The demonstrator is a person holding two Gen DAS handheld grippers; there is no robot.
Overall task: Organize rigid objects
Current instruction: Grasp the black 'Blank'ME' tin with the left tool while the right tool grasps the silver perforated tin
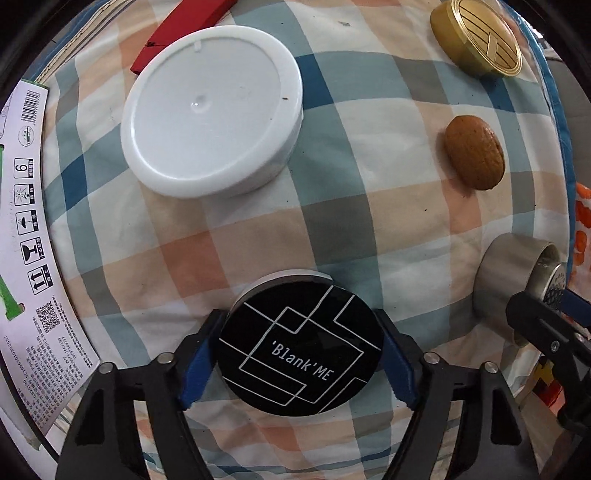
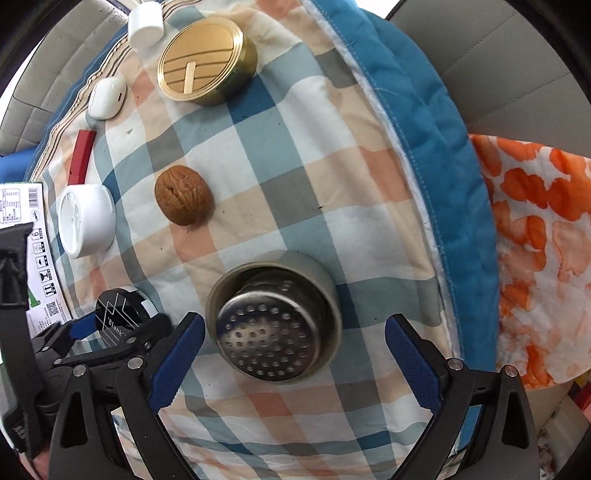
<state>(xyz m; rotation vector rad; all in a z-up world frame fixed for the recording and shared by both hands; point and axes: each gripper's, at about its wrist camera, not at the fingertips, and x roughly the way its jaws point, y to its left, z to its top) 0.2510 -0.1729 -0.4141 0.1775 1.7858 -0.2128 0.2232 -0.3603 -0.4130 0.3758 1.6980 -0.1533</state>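
**Both grippers down on the checked cloth, one at the black disc, one at the strainer**

You are working over a checked cloth with a blue quilted edge; what lies under it cannot be told. At the left border lies a printed white carton. The biggest loose thing is the white lid, lying flat near the far left, with a red block just behind it. Far right sits the gold tin, and nearer to you the walnut lies on its own, well apart from the lid.

Your left gripper has its blue pads at either side of the black disc printed "Blank'ME". The pads appear to touch its rim, so it looks clamped on the disc, which lies on the cloth.

Your right gripper stands apart. The metal strainer cup lies between its fingers, close beside the left finger with a clear gap to the right one.

At the far edge lie two small white pieces: a cap and a rounded case.
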